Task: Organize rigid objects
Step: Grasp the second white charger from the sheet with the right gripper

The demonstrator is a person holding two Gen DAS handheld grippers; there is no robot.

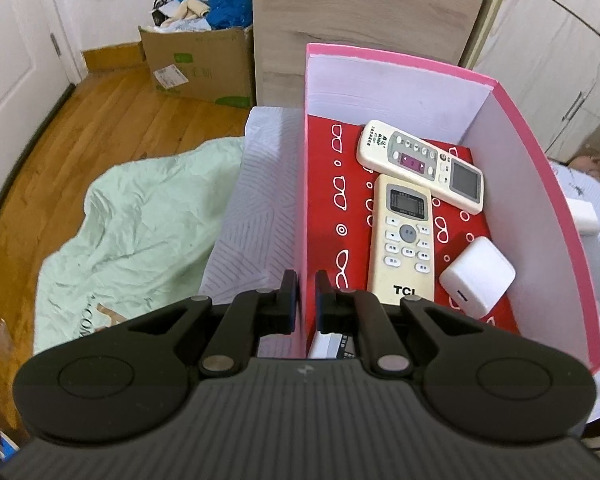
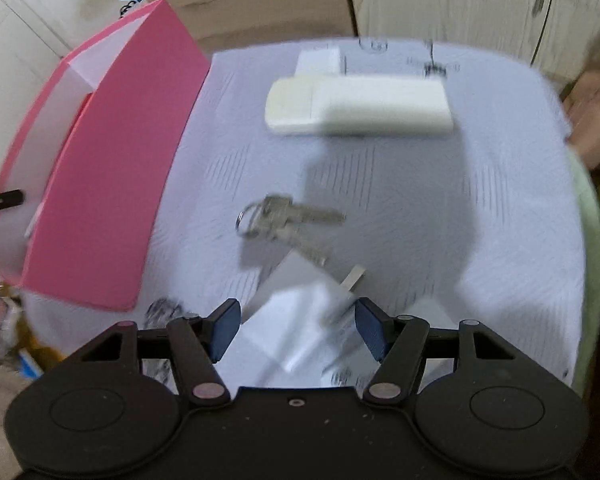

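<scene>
Pink box (image 1: 540, 184): it stands on the pale patterned cloth (image 1: 252, 208); its inside walls are white and its floor is red with white drawings of glasses.
Left gripper (image 1: 305, 292): it is clenched on the near-left wall of the pink box; one finger is outside the wall and the other is inside.
Inside the box: two cream remote controls and one small white charger (image 1: 478, 276) lie on the red floor.
TCL remote (image 1: 404, 236): it lies along the box, with its screen end away from the camera.
Second remote (image 1: 420, 160): it lies across the far end of the TCL remote; I cannot tell if they touch.
Right gripper (image 2: 296, 330): its jaws are apart, with nothing pressed by the pads; it points down over a white plug adapter (image 2: 296, 332) that lies between and below the blue pads. This view is blurred.
Keys (image 2: 288, 220): a small bunch on a ring, on the cloth just beyond the adapter.
White remote (image 2: 360, 106): it lies farther back on the cloth, face not visible, well apart from the keys.
Small white block (image 2: 318, 60): just behind this remote.
Place of the box in the right view: left of the keys.
</scene>
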